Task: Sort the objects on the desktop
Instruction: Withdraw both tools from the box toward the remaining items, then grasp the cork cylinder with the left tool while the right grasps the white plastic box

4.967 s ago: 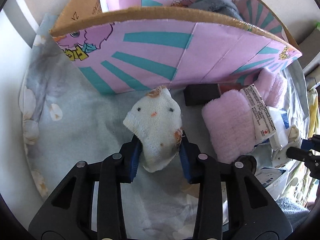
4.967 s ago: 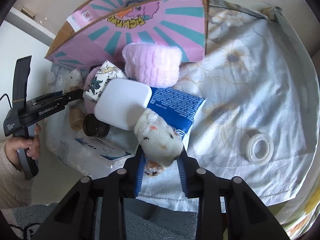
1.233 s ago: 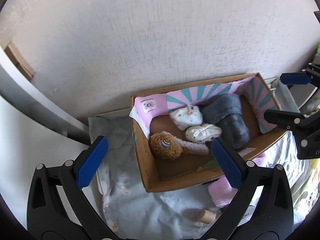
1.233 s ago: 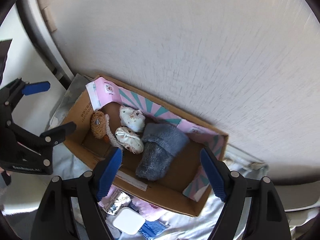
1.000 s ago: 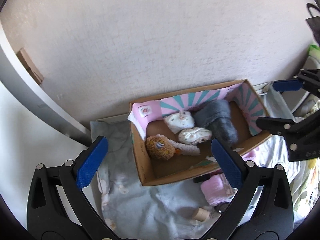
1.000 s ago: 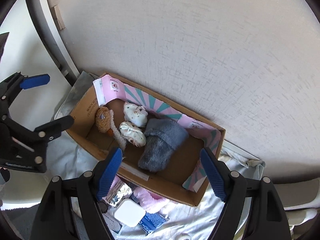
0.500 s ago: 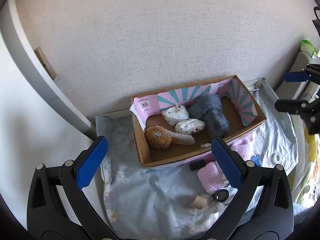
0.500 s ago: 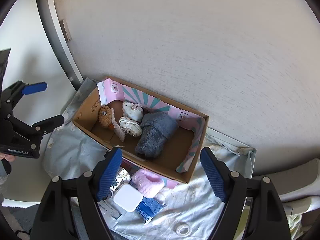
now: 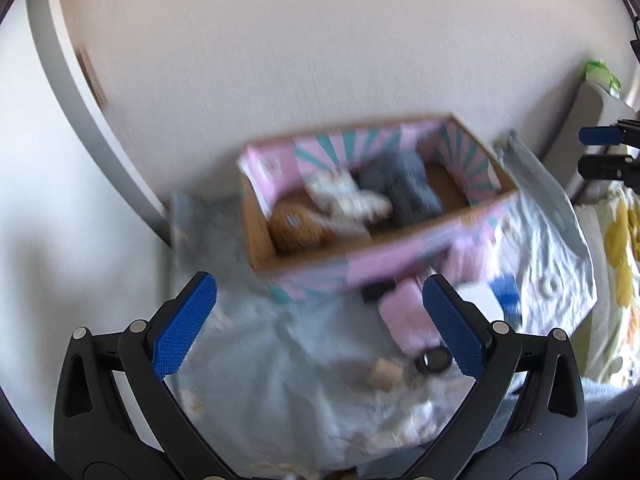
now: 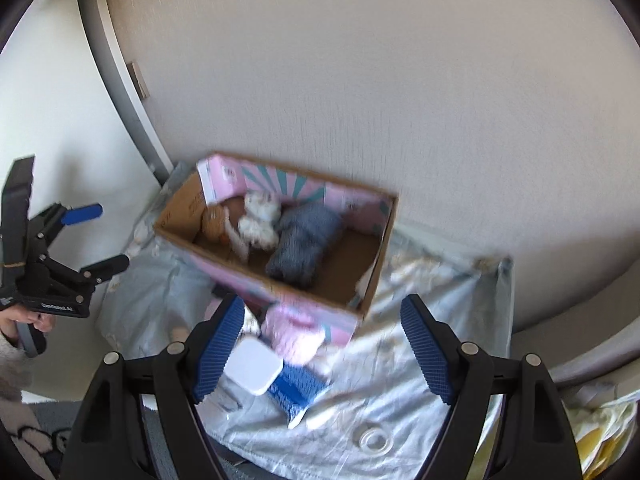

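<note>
A pink-and-teal cardboard box [image 9: 404, 254] stands on the cloth by the wall; it also shows in the right wrist view [image 10: 308, 304]. Inside lie two white baby socks [image 10: 258, 216], a brown plush toy [image 10: 214, 220] and a grey fluffy item [image 10: 304, 248]. In front of the box lie a pink fluffy item [image 10: 294, 334], a white square case [image 10: 252, 364], a blue packet [image 10: 296, 388] and a tape ring [image 10: 372, 438]. My left gripper [image 9: 318, 324] is open and empty, held high above the cloth. My right gripper [image 10: 322, 350] is open and empty, also high.
The light blue floral cloth [image 9: 280, 368] covers the table. A small wooden cylinder [image 9: 384, 370] and a black round item [image 9: 436, 360] lie near its front. A textured wall [image 10: 360, 80] rises behind. A yellow floral fabric [image 9: 620, 264] lies at the right.
Five seconds ago each gripper held a white sock; both socks now lie in the box and both grippers are open. Over the last second both grippers have pulled back from the box; the views are blurred.
</note>
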A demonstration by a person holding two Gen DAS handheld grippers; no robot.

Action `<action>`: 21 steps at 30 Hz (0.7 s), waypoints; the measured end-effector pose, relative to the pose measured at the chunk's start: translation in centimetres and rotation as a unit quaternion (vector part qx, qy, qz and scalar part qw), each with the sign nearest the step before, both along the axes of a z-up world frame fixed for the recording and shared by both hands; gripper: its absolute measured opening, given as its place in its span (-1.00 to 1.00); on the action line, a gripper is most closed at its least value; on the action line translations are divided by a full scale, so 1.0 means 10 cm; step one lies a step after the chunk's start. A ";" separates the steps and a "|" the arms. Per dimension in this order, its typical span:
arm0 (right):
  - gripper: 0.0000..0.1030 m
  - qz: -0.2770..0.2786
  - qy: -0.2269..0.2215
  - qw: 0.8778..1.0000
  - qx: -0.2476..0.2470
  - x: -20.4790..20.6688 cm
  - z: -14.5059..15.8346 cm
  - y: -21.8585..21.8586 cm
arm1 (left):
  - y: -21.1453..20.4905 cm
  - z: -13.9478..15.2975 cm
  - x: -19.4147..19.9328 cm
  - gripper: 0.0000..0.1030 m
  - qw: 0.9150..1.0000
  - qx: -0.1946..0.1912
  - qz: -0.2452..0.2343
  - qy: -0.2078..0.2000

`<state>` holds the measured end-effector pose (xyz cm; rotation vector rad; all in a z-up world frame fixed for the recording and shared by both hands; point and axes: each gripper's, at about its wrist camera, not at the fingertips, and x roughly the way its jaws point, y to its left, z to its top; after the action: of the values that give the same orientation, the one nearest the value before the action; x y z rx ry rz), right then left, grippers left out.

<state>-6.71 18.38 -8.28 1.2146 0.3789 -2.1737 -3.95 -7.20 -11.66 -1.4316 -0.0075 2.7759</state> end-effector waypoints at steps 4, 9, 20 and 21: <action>0.50 0.012 -0.027 0.999 0.017 0.13 -0.38 0.05 | 0.11 -0.35 0.17 0.99 1.000 -0.003 -0.017 -0.026; 0.50 0.034 -0.071 0.996 0.030 0.33 -0.87 0.01 | 0.26 -0.67 0.37 0.92 0.999 -0.007 -0.043 -0.025; 0.50 0.017 -0.175 0.984 -0.018 0.50 -1.41 -0.30 | 0.38 -1.11 0.46 0.84 0.996 -0.019 -0.085 -0.032; 0.50 0.012 -0.178 0.984 -0.025 0.50 -1.45 -0.33 | 0.38 -1.14 0.45 0.82 0.996 -0.016 -0.087 -0.033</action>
<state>-1.67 15.11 -22.74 1.5240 0.1844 -1.8828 0.60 -3.36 -23.09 -1.4556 0.1529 2.5999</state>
